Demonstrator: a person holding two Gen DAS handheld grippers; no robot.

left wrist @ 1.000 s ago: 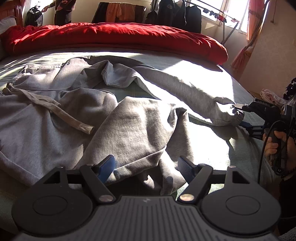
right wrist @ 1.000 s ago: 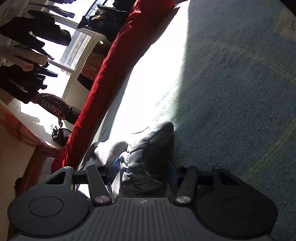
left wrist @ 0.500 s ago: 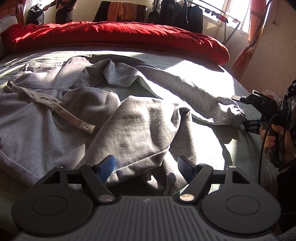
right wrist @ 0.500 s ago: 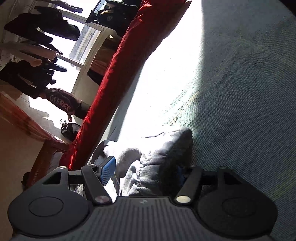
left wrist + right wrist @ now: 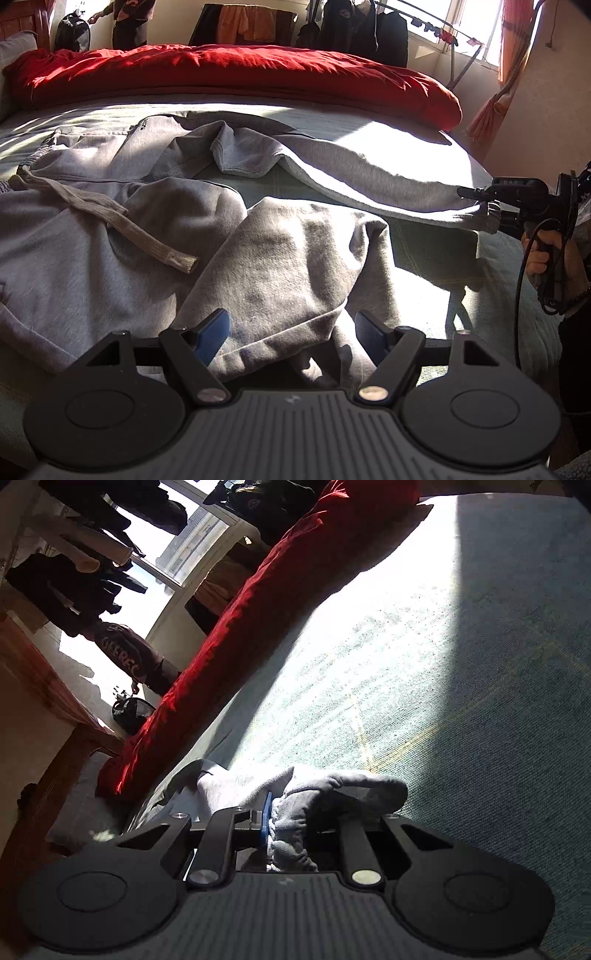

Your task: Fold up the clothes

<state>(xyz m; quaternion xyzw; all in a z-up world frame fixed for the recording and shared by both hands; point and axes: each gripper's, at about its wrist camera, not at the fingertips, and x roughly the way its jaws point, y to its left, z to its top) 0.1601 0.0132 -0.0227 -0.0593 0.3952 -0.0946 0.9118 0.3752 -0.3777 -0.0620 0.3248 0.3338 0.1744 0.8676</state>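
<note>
We note the right gripper (image 5: 291, 823) has just clamped the sweatpants (image 5: 258, 258) cuff (image 5: 332, 794) near the bed's (image 5: 424, 240) right edge; left gripper (image 5: 291, 330) stays spread. Straightening appears underway.

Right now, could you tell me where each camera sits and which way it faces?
Left wrist: on the open left gripper, low over the bed, facing the grey hoodie and red duvet; the right gripper and hand show.
Right wrist: on the right gripper, rolled sideways, facing across the bedsheet.
Shared: sleeve cuff, duvet.
</note>
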